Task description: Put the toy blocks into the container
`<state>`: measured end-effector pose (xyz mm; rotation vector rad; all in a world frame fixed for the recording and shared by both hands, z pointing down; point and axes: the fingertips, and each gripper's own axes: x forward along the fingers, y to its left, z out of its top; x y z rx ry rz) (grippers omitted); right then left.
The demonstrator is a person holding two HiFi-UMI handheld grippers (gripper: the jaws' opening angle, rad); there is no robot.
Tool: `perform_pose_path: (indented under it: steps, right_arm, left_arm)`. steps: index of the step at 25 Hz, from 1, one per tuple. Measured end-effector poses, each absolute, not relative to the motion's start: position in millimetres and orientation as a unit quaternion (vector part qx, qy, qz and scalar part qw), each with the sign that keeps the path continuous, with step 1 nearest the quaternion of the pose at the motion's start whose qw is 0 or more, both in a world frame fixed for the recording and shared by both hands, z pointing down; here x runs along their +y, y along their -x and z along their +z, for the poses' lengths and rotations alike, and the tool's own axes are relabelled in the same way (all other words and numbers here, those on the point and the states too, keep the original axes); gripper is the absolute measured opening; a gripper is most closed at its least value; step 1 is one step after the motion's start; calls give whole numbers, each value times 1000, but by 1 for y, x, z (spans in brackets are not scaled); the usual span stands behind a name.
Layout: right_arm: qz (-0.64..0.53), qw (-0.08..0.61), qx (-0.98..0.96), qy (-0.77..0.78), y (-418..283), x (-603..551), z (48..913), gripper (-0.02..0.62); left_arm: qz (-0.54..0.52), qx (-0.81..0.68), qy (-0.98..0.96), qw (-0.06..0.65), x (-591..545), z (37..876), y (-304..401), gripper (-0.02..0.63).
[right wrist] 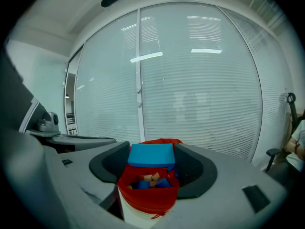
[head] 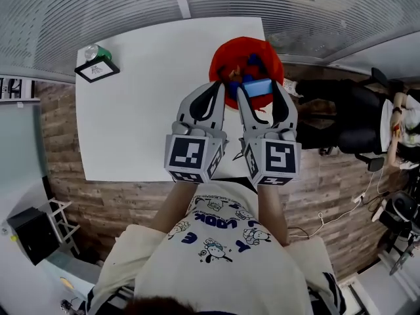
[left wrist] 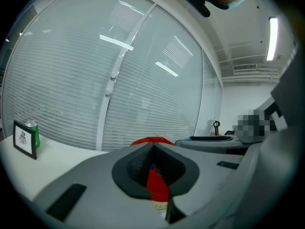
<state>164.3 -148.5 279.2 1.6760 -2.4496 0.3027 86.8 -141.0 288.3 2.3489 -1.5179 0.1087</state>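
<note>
A red container (head: pixel 230 56) stands at the far right edge of the white table (head: pixel 138 110), with several blue and orange toy blocks (right wrist: pixel 150 180) inside it. My right gripper (head: pixel 257 88) is shut on a light blue block (right wrist: pixel 151 155) and holds it just over the container's (right wrist: pixel 147 197) open top. My left gripper (head: pixel 218 87) hangs beside it at the container's left rim, its jaws shut tip to tip with nothing between them. In the left gripper view the red container (left wrist: pixel 157 185) shows through the gap below the closed tips of that gripper (left wrist: pixel 152 148).
A green can (head: pixel 97 51) and a small framed picture (head: pixel 97 70) stand at the table's far left corner, also seen as can (left wrist: pixel 31 129) and frame (left wrist: pixel 22 139). A seated person (head: pixel 357 113) is off the table's right side. Window blinds run behind the table.
</note>
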Motion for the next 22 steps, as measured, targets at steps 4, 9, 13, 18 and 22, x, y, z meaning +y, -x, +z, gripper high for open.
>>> perform_pose_path:
  steps: [4,9,13,18,22]
  right_arm:
    - [105,86,-817,-560,-170,-152,285,301]
    - [109,96,-820,-554,-171,-156,291,302]
    - [115,98,-822,-550,-173,-159,294,302]
    - [124,105,-823,-545,-174,-163,303,305]
    - [123,99,-821,-549,-177,-163,302,305]
  left_arm:
    - [42,-534,-827,172,-143,291,-92,25]
    - [42,-536,-824,177,-148,293,-95,25]
    - [43,-538,-822,181,-152,294,-98,25]
    - [49,-539,-820,184,-154,298,-99,25]
    - [50,-540,-819,186,-154,300,-100,25]
